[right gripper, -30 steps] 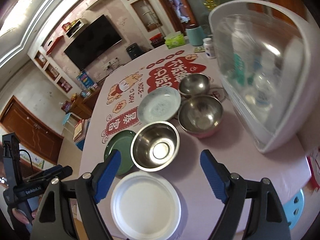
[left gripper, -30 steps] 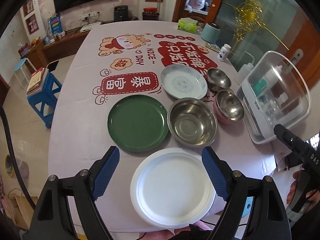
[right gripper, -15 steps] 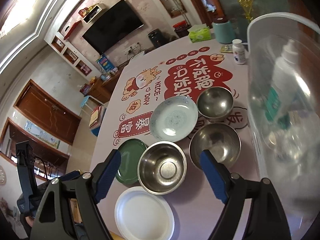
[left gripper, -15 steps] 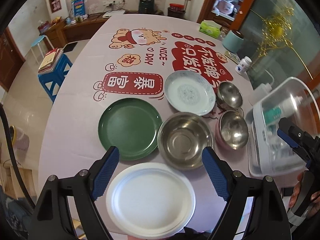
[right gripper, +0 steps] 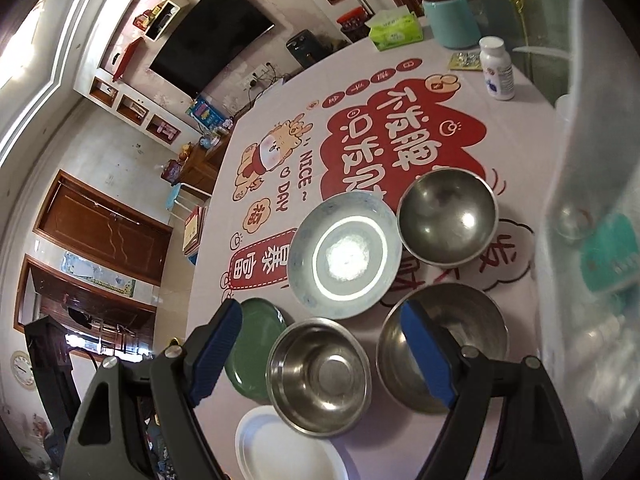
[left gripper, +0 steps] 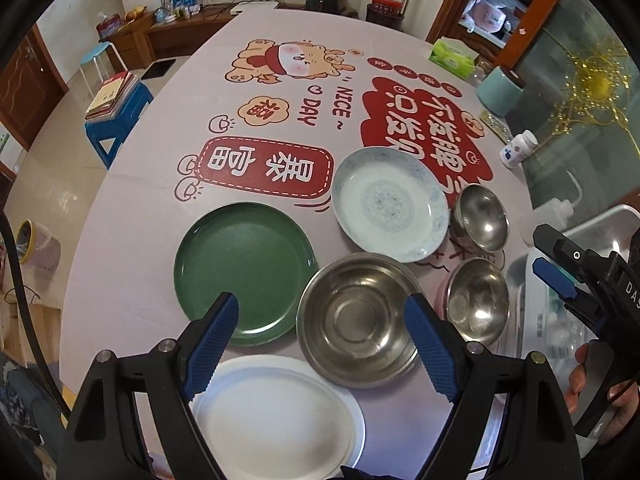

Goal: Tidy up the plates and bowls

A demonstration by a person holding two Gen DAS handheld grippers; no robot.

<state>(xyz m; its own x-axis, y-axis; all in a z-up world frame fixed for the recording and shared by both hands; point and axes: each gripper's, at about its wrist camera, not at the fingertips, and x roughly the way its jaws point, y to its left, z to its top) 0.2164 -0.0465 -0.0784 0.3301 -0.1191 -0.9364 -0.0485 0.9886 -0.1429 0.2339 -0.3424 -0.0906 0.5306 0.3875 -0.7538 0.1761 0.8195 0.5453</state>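
A: From the left wrist, what is seen?
B: The left gripper is held wide apart and empty above the large steel bowl; the green plate lies just beside it.

A: And from the right wrist?
B: The right gripper is likewise spread, nothing gripped. An approach is judged under way; a rim must be straddled next.

**Both grippers open, nothing held**

Left gripper: jaws spread wide, blue ribbed pads facing each other, nothing between them, pointing steeply downward. Right gripper: jaws likewise wide apart and empty, angled downward less steeply. In the left wrist view, a hand grips the right gripper's handle at the right edge.
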